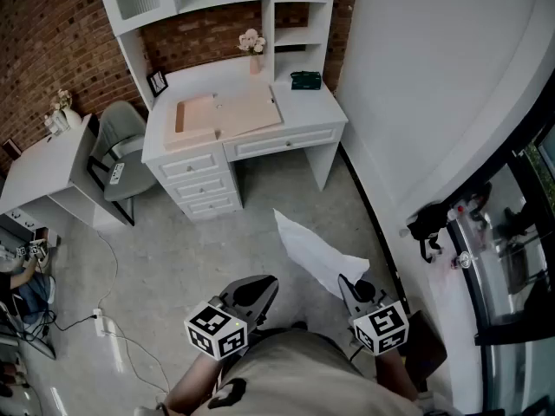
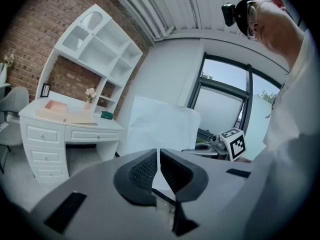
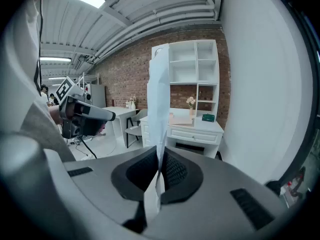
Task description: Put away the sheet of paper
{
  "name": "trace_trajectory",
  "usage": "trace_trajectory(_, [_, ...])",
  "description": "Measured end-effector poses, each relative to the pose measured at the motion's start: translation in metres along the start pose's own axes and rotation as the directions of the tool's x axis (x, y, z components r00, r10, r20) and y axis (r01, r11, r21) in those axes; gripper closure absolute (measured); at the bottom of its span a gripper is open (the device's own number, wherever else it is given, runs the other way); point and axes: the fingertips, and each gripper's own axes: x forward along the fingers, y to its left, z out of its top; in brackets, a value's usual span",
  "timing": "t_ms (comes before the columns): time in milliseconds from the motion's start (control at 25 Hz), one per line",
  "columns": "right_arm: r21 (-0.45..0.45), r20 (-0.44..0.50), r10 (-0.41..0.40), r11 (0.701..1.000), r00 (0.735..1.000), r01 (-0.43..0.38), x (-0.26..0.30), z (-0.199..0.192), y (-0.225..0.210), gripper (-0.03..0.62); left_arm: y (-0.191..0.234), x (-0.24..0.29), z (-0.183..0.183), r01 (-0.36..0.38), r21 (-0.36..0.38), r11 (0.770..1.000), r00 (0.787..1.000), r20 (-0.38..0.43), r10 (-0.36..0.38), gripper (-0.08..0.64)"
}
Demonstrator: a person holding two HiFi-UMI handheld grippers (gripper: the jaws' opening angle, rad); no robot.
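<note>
The white sheet of paper (image 1: pixel 316 250) hangs over the grey floor, gripped at its near corner by my right gripper (image 1: pixel 345 282). In the right gripper view the sheet (image 3: pixel 159 99) rises edge-on from the shut jaws of the right gripper (image 3: pixel 161 171). My left gripper (image 1: pixel 264 286) hovers just left of the paper with its jaws together and nothing between them. From the left gripper view the sheet (image 2: pixel 160 124) shows flat behind the left gripper (image 2: pixel 159 169), apart from it.
A white desk (image 1: pixel 303 104) with a hutch stands ahead against the brick wall, carrying a pale wooden board (image 1: pixel 225 111), a green box (image 1: pixel 305 80) and a flower vase (image 1: pixel 252 46). A grey chair (image 1: pixel 121 146) and a power strip (image 1: pixel 100 321) lie left. A white wall (image 1: pixel 434 76) runs along the right.
</note>
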Motion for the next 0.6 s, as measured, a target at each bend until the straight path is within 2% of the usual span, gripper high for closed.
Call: trace_trajectory(600, [0.015, 0.043, 0.048, 0.999, 0.998, -0.048, -0.018, -0.013, -0.045, 0.565, -0.034, 0.048, -0.007, -0.049, 0.062, 0.997, 0.997, -0.061, 0.053, 0.529])
